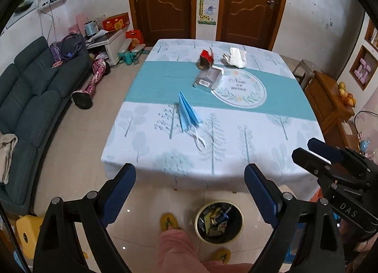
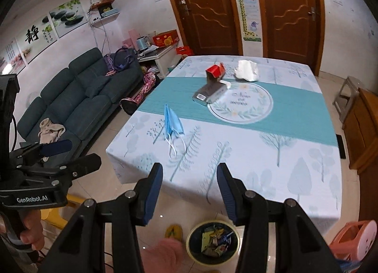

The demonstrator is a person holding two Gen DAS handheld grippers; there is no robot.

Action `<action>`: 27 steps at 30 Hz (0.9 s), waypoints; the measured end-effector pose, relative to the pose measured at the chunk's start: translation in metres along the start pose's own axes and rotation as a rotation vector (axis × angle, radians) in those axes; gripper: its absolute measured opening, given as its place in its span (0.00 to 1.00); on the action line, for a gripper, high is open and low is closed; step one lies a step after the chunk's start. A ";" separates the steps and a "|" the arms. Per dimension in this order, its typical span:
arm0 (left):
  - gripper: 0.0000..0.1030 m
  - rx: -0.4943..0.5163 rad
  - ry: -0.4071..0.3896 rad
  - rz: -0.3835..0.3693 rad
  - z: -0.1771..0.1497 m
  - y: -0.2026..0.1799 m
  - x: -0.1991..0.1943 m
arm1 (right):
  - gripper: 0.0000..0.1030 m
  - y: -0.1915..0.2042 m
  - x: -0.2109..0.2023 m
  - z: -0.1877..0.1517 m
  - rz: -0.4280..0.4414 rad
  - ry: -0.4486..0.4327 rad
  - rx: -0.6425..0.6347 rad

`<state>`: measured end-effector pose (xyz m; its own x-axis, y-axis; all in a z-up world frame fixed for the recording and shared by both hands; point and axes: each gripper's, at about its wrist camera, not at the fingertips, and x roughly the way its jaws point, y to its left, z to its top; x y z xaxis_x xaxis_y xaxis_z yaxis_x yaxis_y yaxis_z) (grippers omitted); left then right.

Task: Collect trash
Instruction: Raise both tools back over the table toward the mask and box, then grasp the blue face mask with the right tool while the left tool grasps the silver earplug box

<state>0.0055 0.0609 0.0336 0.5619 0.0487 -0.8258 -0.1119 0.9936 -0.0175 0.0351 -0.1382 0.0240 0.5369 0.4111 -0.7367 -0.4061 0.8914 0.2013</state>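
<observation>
Trash lies on the table (image 1: 271, 150): a folded blue face mask (image 1: 188, 113) (image 2: 173, 120) near the left middle, a grey flat package (image 1: 208, 78) (image 2: 208, 93), a red opened carton (image 1: 206, 57) (image 2: 215, 72) and crumpled white paper (image 1: 236, 57) (image 2: 246, 70) at the far side. A bin (image 1: 219, 221) (image 2: 213, 241) with wrappers stands on the floor at the table's near edge. My left gripper (image 1: 190, 178) is open and empty above the near edge. My right gripper (image 2: 189, 178) is open and empty too; it also shows in the left wrist view (image 1: 304, 149).
A dark sofa (image 1: 30, 98) runs along the left wall. A wooden cabinet (image 1: 328, 105) stands right of the table. A pink stool (image 2: 354, 237) is at the near right, a yellow stool (image 1: 26, 228) at the near left. My legs and slippers (image 1: 169, 221) are beside the bin.
</observation>
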 end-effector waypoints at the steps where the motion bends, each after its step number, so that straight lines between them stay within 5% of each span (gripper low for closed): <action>1: 0.89 -0.003 -0.001 0.000 0.004 0.004 0.005 | 0.46 0.003 0.008 0.005 0.002 0.006 -0.007; 14: 0.89 0.125 0.119 -0.061 0.083 0.078 0.130 | 0.46 0.052 0.178 0.080 -0.029 0.199 -0.044; 22: 0.89 0.127 0.219 -0.117 0.120 0.124 0.196 | 0.46 0.062 0.261 0.088 -0.073 0.316 0.003; 23: 0.89 0.133 0.236 -0.129 0.125 0.127 0.205 | 0.44 0.061 0.268 0.087 -0.072 0.332 0.022; 26: 0.89 0.152 0.272 -0.163 0.137 0.125 0.227 | 0.13 0.052 0.278 0.085 -0.060 0.363 0.081; 27: 0.89 0.161 0.280 -0.173 0.141 0.123 0.232 | 0.11 0.049 0.280 0.085 -0.056 0.368 0.100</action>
<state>0.2380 0.2088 -0.0809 0.3126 -0.1289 -0.9411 0.1083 0.9891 -0.0996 0.2280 0.0368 -0.1176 0.2471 0.2813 -0.9273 -0.2997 0.9322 0.2029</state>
